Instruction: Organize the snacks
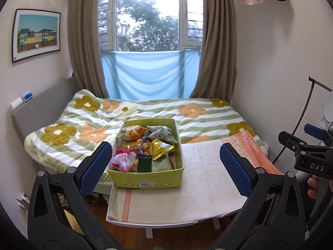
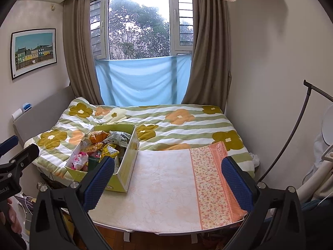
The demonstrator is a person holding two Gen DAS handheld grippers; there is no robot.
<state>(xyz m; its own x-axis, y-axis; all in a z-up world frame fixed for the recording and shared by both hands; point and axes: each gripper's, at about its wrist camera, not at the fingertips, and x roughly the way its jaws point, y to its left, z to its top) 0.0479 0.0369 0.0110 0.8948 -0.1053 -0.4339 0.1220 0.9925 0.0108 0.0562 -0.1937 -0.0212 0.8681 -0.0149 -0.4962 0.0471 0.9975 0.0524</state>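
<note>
A yellow-green cardboard box [image 1: 148, 180] [image 2: 130, 156] stands on the left part of a small cloth-covered table [image 1: 206, 170] [image 2: 166, 187]. It is heaped with several snack packets: an orange bag [image 1: 133, 132], a gold packet [image 1: 157, 149] and a pink one [image 1: 123, 161]. My left gripper [image 1: 165, 170] hangs open in front of the box, nothing between its blue pads. My right gripper [image 2: 167, 183] is also open over the bare tablecloth, right of the box. The right gripper [image 1: 308, 145] shows at the edge of the left wrist view, and the left gripper [image 2: 12, 160] at the edge of the right wrist view.
A bed with a flowered, striped quilt [image 1: 145, 112] [image 2: 177, 123] lies directly behind the table, below a curtained window [image 1: 147, 16]. A grey headboard [image 1: 41, 106] is on the left, a black curved stand [image 2: 291, 145] on the right. Wooden floor [image 1: 177, 235] shows below the table.
</note>
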